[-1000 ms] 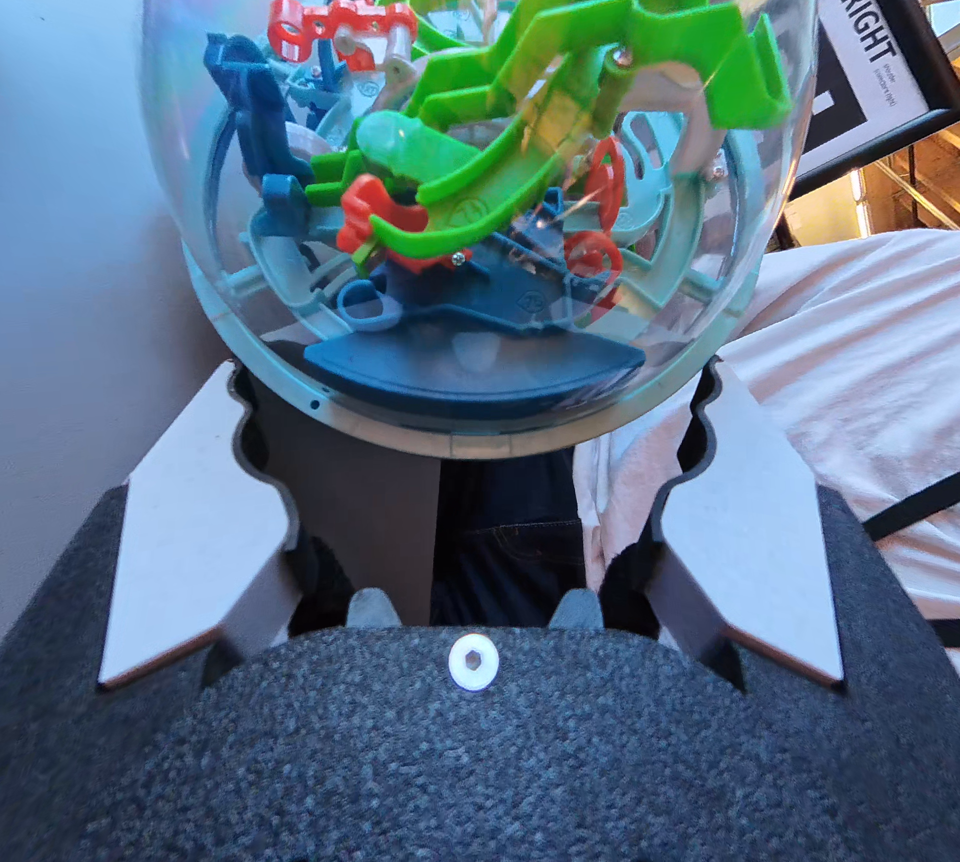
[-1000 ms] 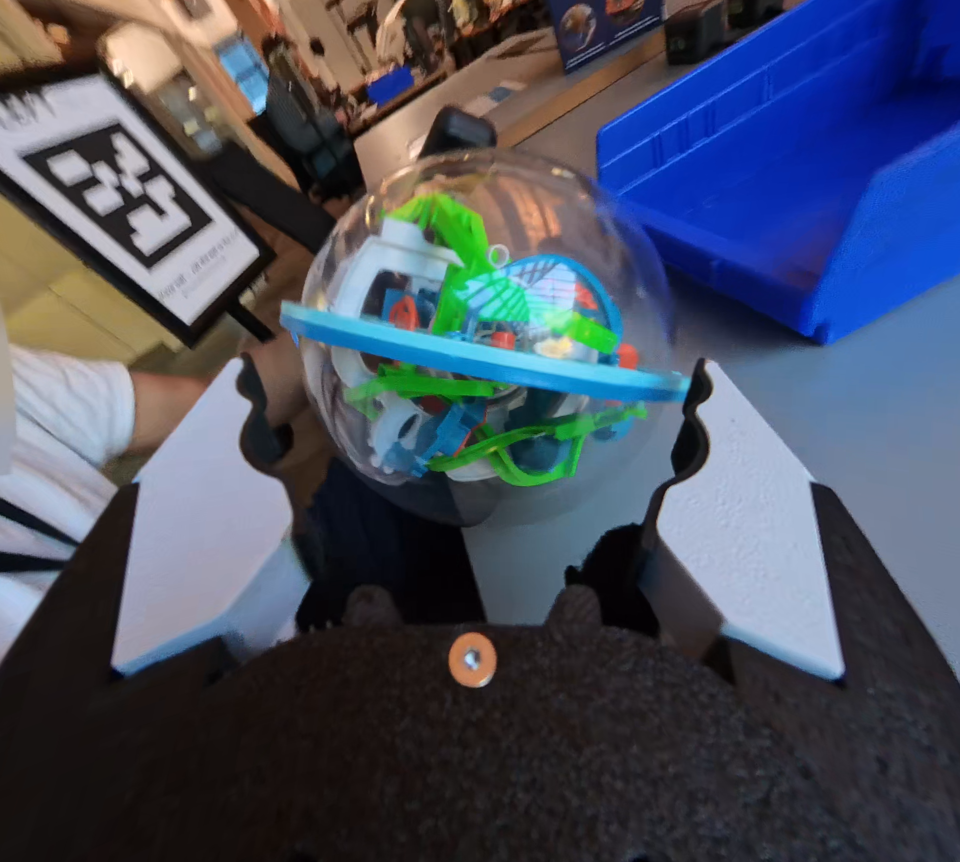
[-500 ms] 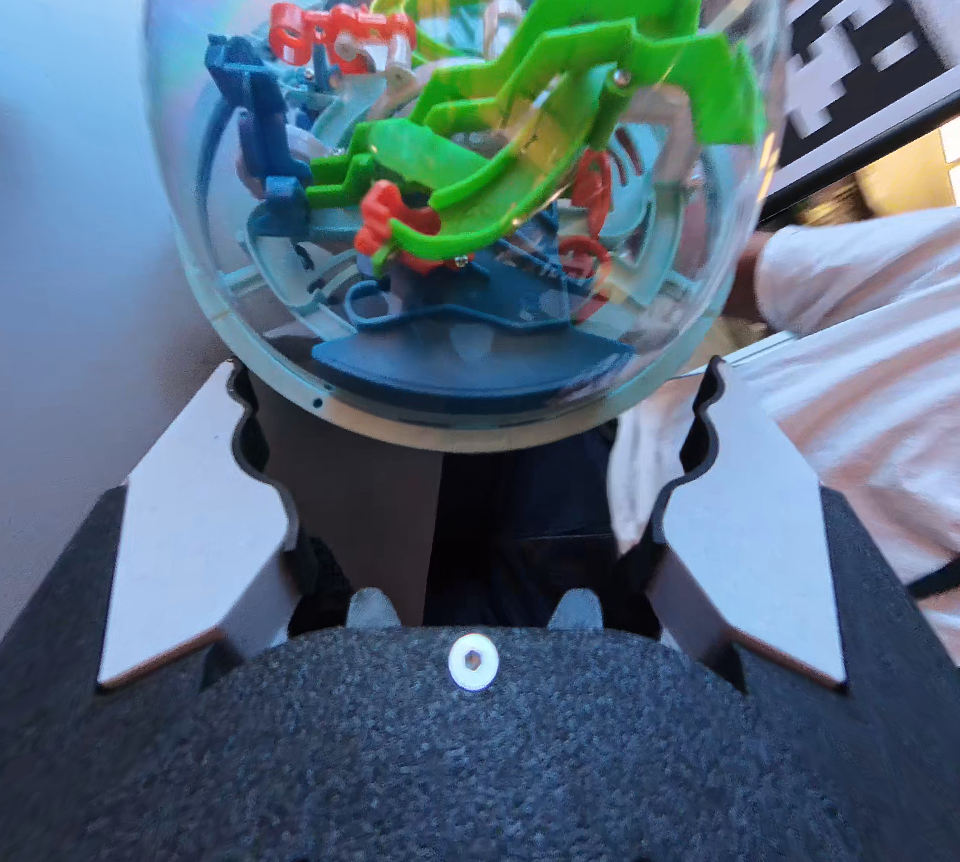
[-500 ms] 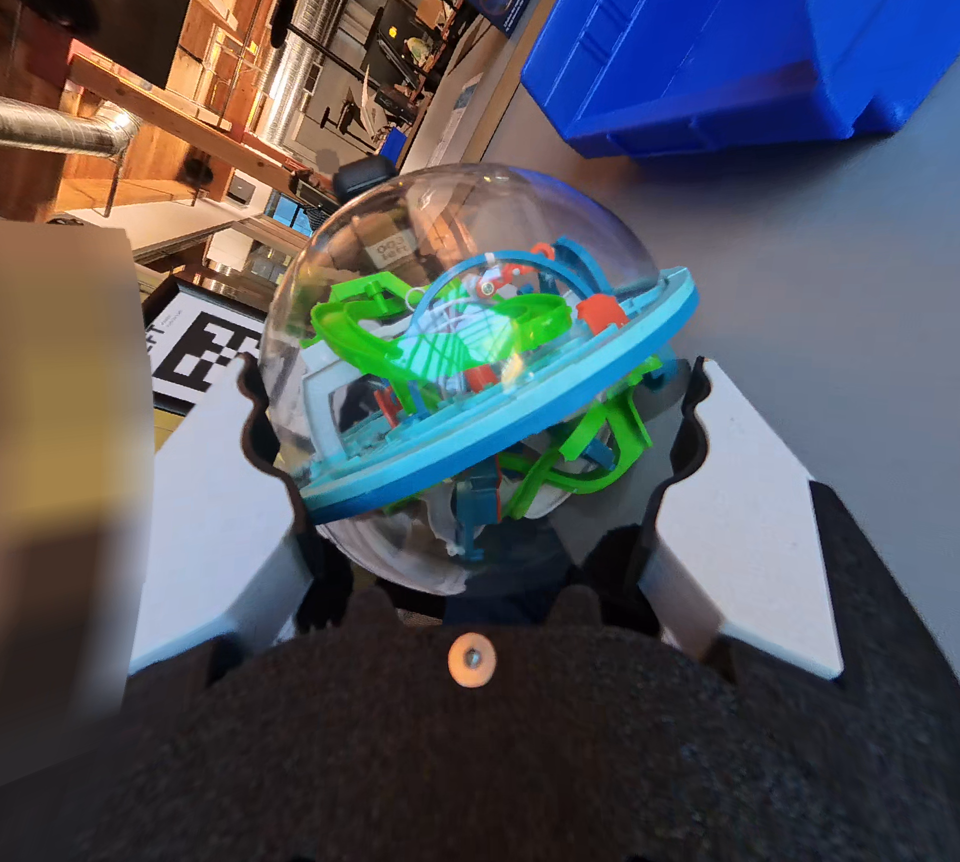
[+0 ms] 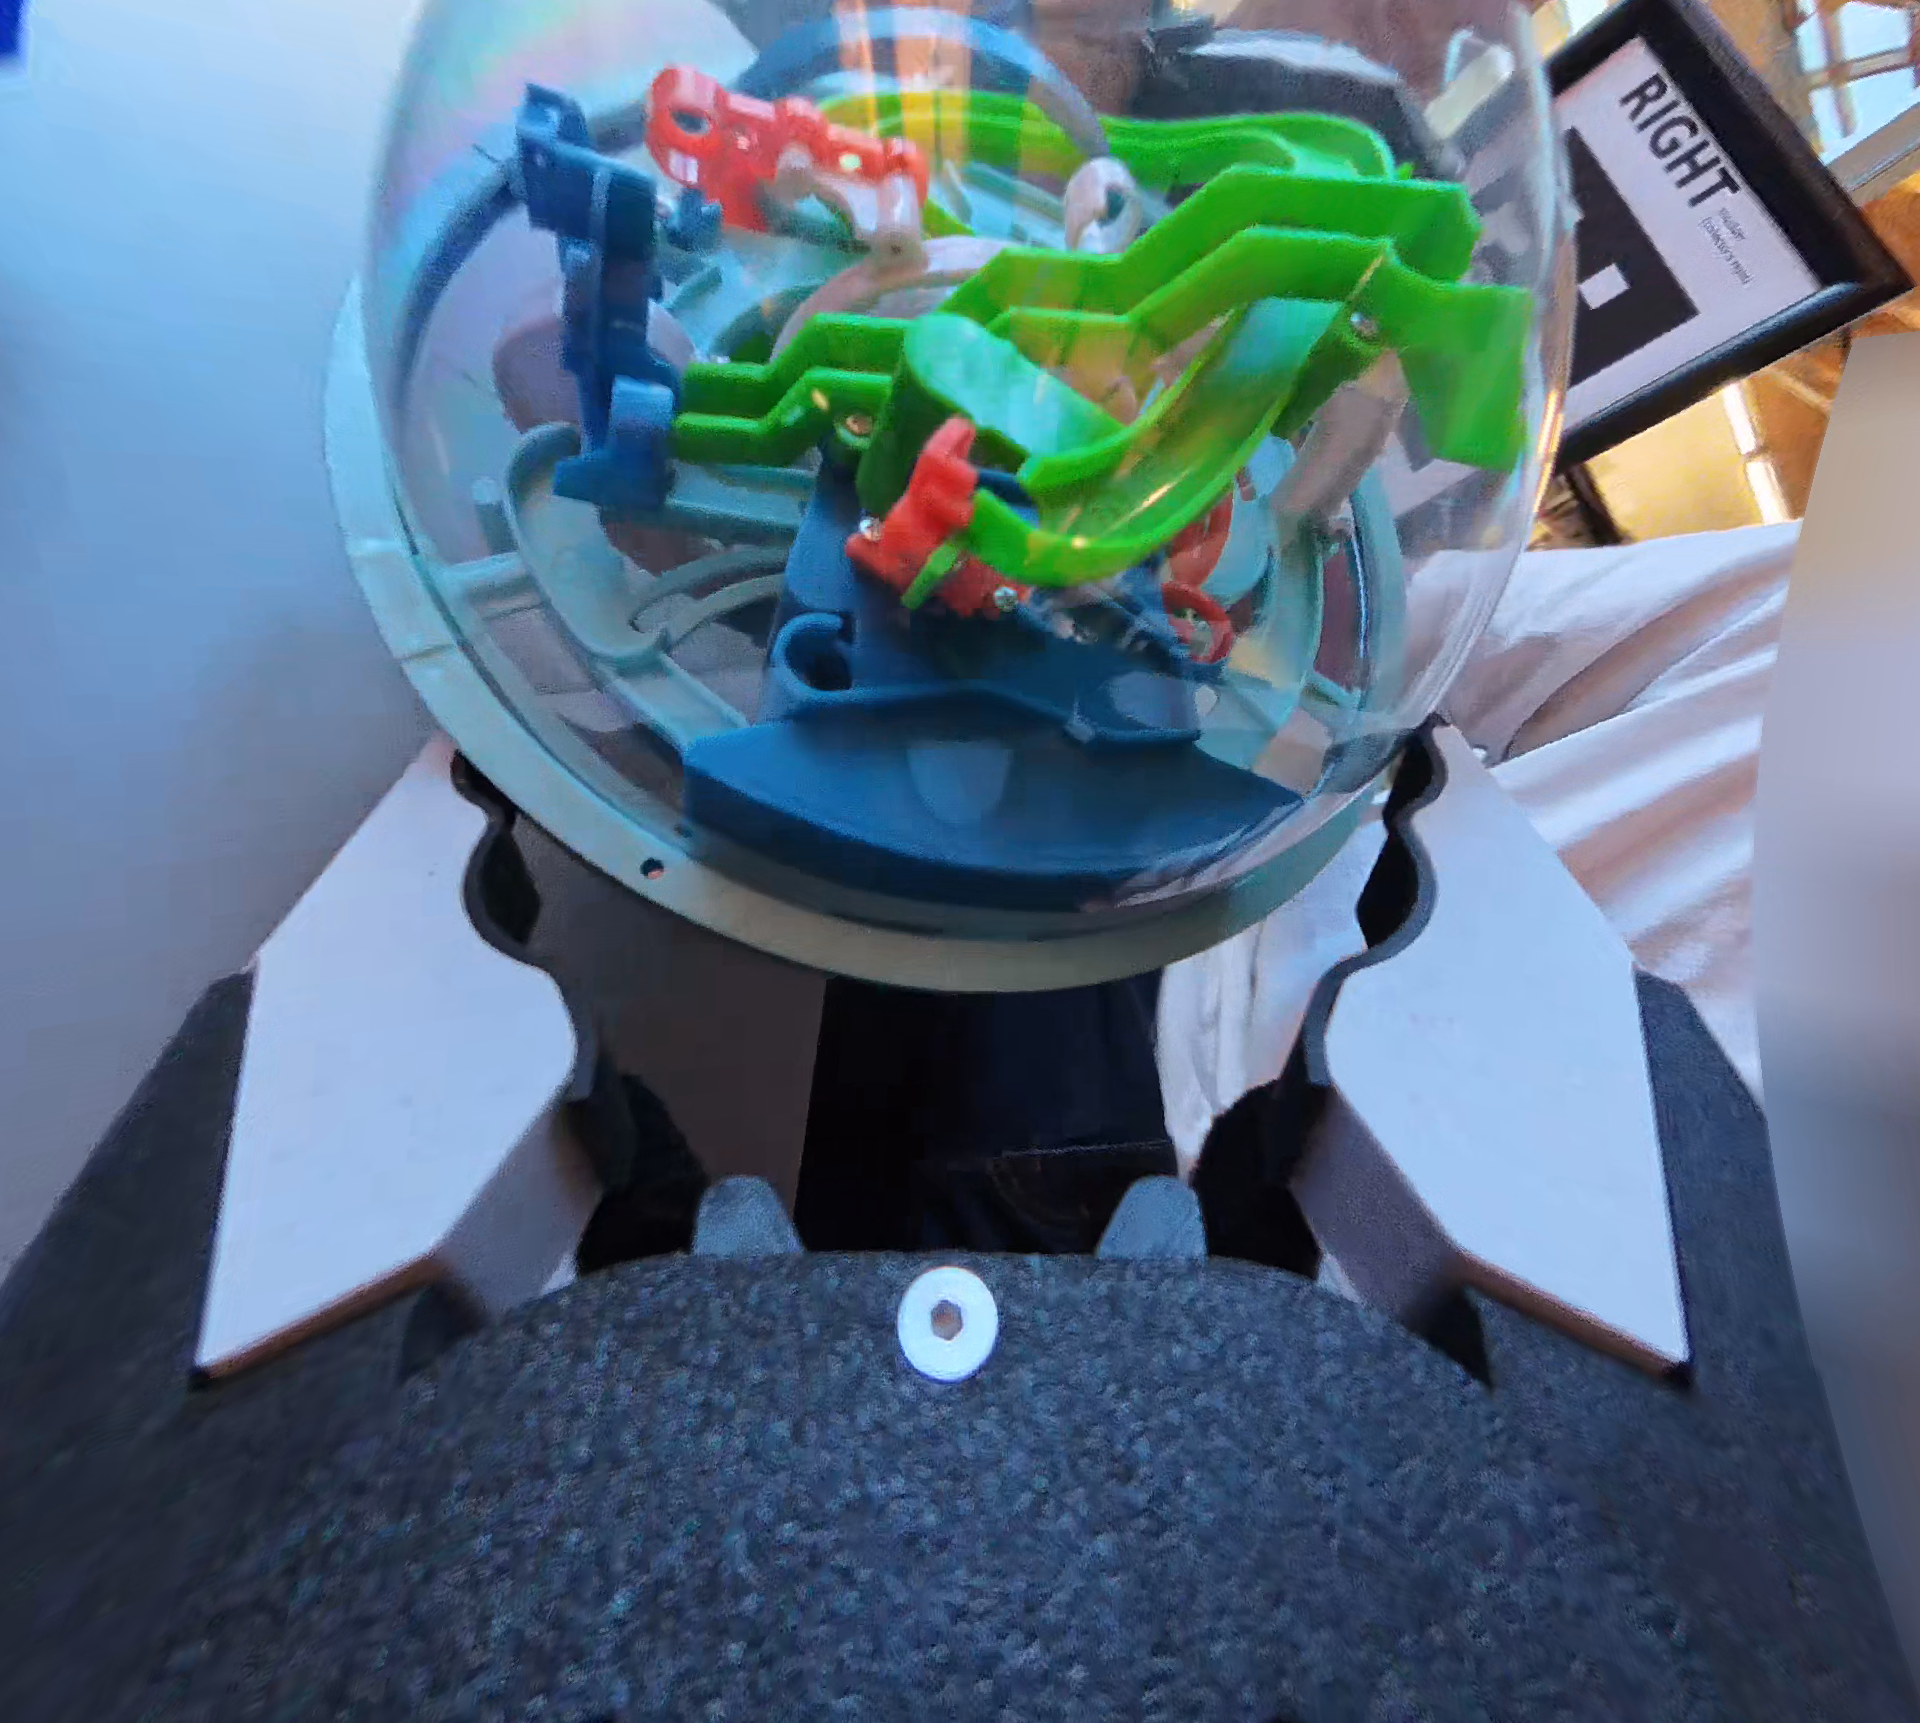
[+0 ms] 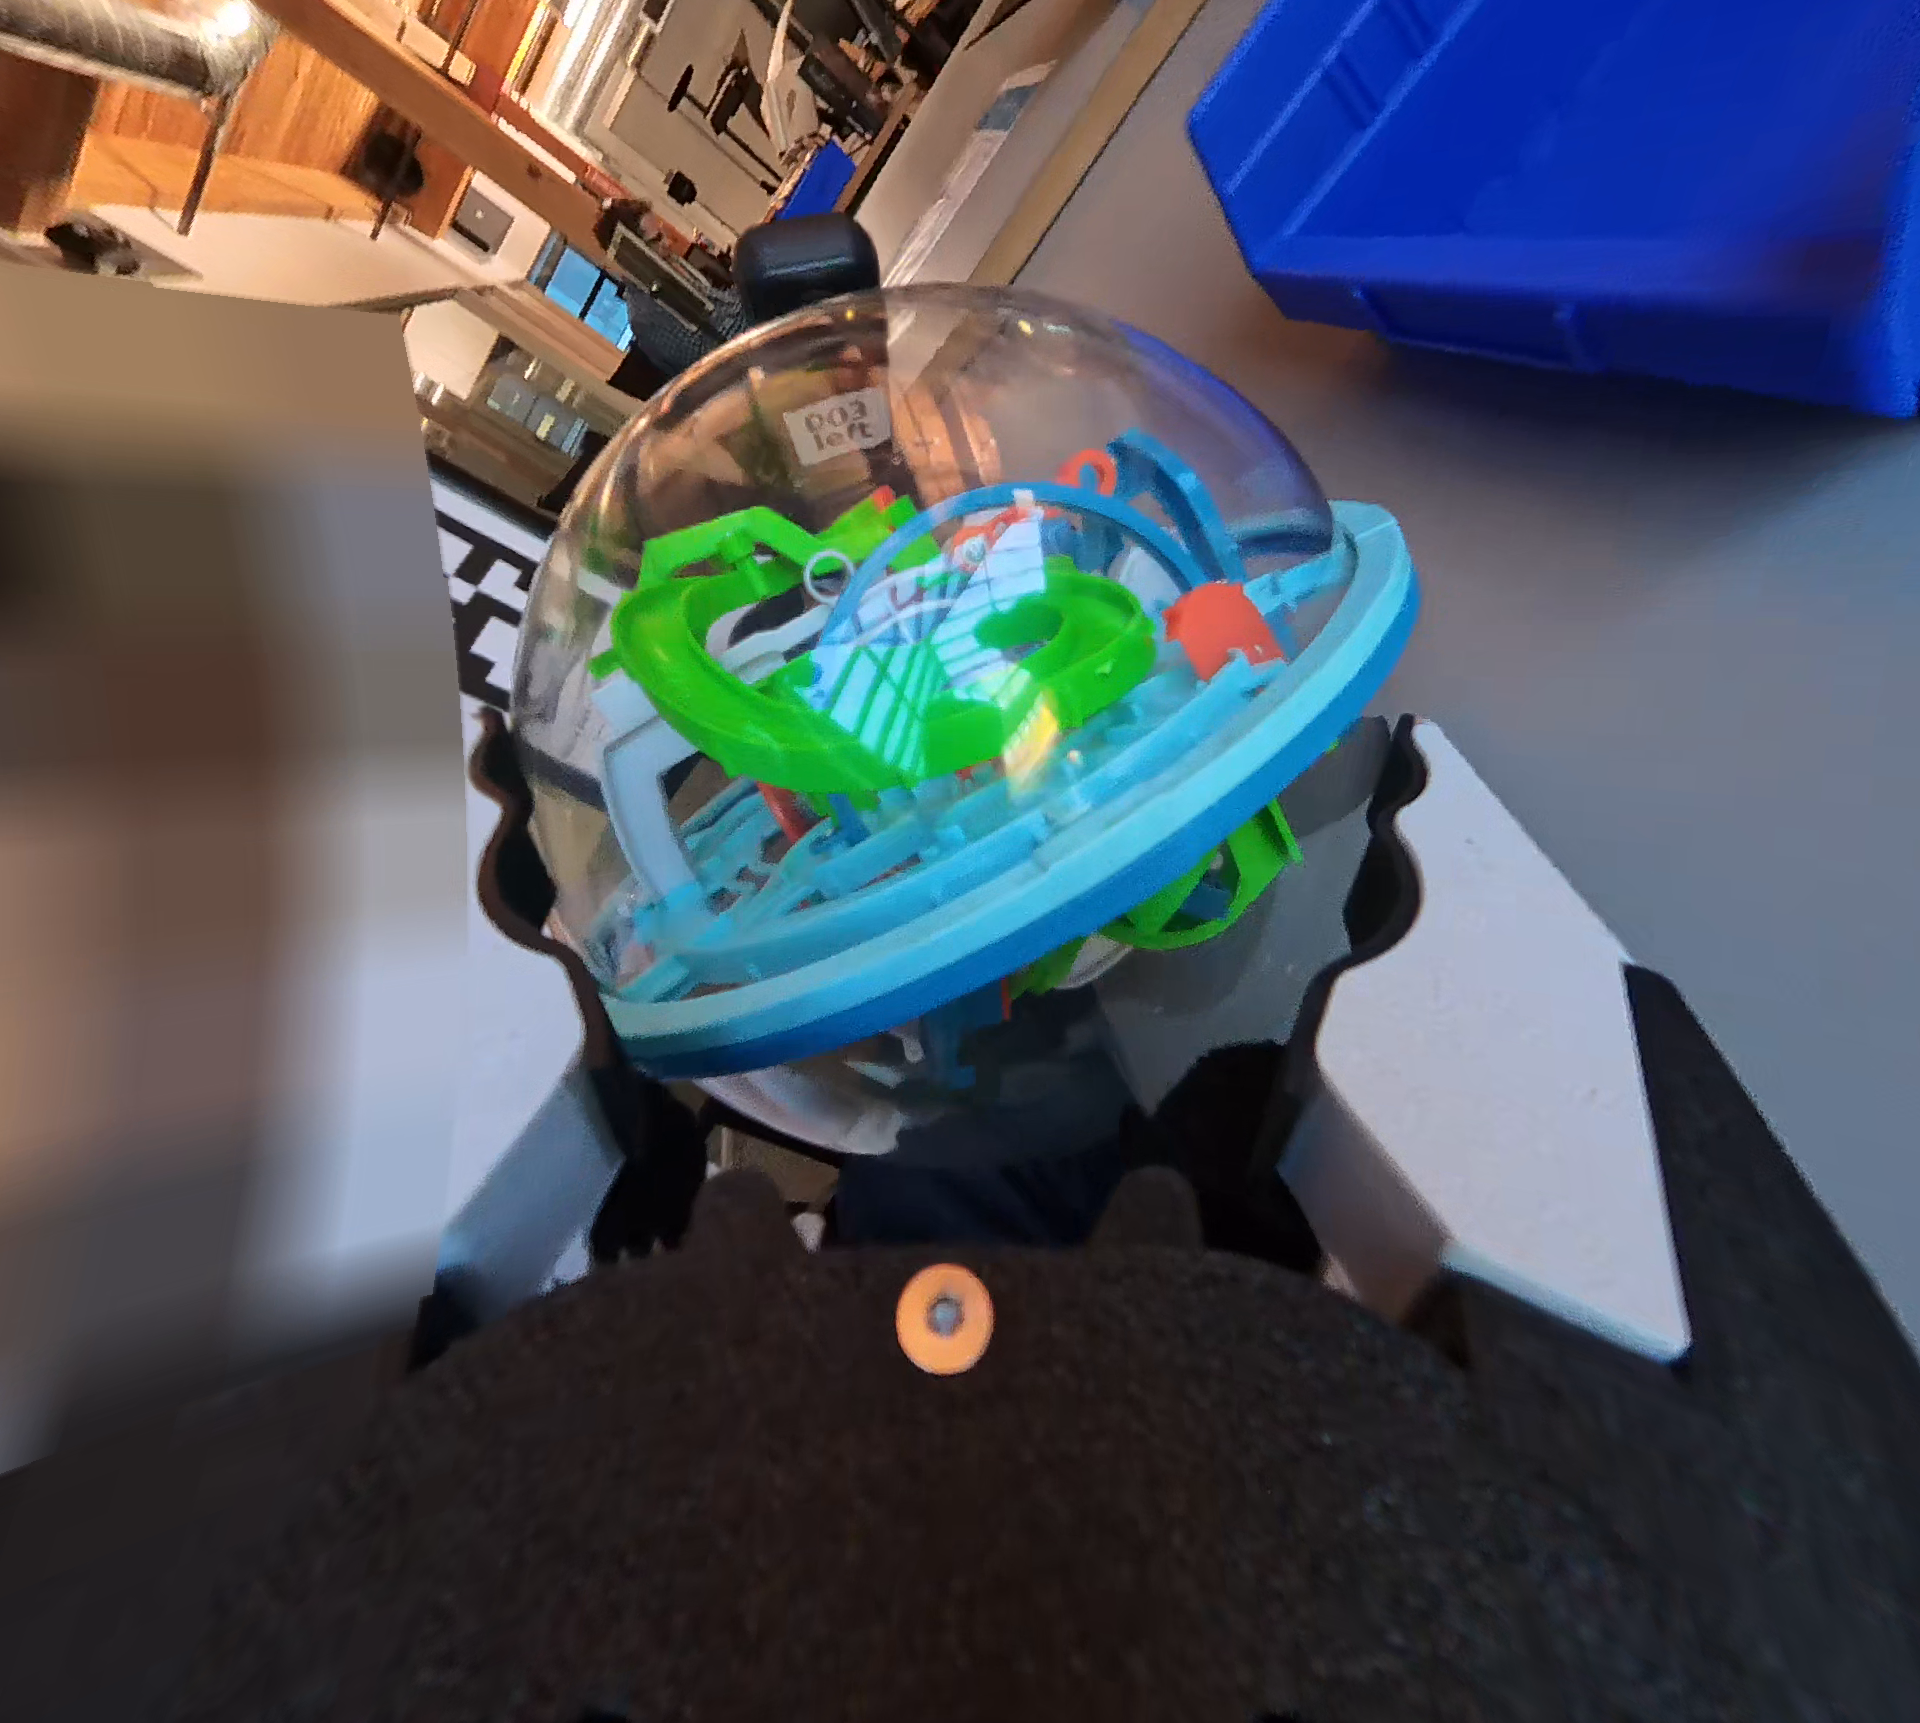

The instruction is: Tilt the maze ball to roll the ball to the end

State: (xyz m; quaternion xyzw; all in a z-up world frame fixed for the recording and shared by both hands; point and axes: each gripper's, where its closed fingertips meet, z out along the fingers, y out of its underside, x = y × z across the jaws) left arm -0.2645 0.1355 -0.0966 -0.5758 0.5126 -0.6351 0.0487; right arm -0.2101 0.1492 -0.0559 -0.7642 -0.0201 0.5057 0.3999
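Left tool (image 5: 945,769) clenched on the maze ball (image 5: 935,385), black wavy pads pressed to the clear shell on either side, low down by the pale rim. Held up off the desk, straight ahead of the tool and filling most of the left wrist view. Inside: green tracks (image 5: 1195,302) toward the tool's right, red pieces (image 5: 769,146) up and left, a dark blue ledge (image 5: 977,800) nearest the tool. Beyond the sphere on the right, a black-framed marker board (image 5: 1704,219) and a person's white sleeve (image 5: 1610,738).

Right tool (image 6: 945,790) likewise grasping the maze ball (image 6: 935,686), one pad on each flank. Blue equator ring (image 6: 1039,904) tilted, low on the tool's left and high on its right. Green loops (image 6: 727,665) above the ring, more green below it on the right. Far behind the sphere, the dark tip of the other tool (image 6: 810,260). Ahead and to the right, a blue bin (image 6: 1610,115) on the grey desk (image 6: 1610,613).

Small rolling ball too hard to pick out among the tracks; cannot tell where along the maze.
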